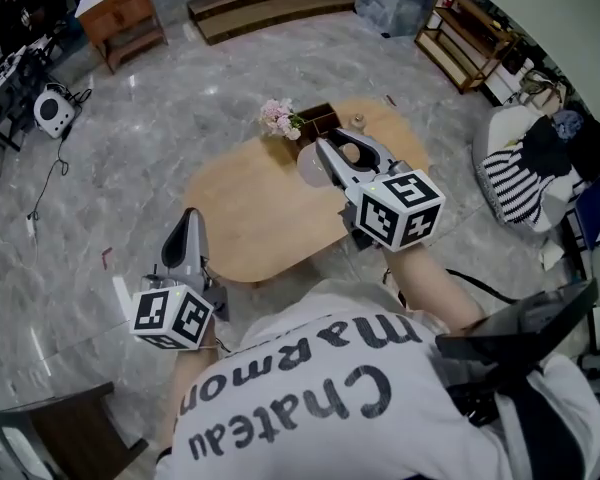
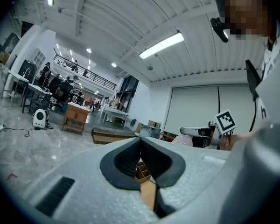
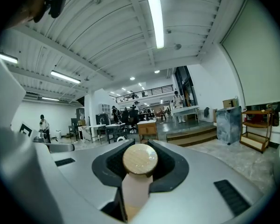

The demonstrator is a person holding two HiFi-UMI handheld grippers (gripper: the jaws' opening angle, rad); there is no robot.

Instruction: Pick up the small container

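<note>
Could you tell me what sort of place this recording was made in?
Probably a large open-plan workspace or lab hall: a polished stone floor, a mezzanine railing above desks with people, and strip lights on a high ribbed ceiling.

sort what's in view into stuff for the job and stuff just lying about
For the job:
small container, wooden lid towards the camera
right gripper, shut on it above the table

Just lying about:
wooden table
pink flowers
compartment box
left gripper, shut and empty, off the table's near edge
</note>
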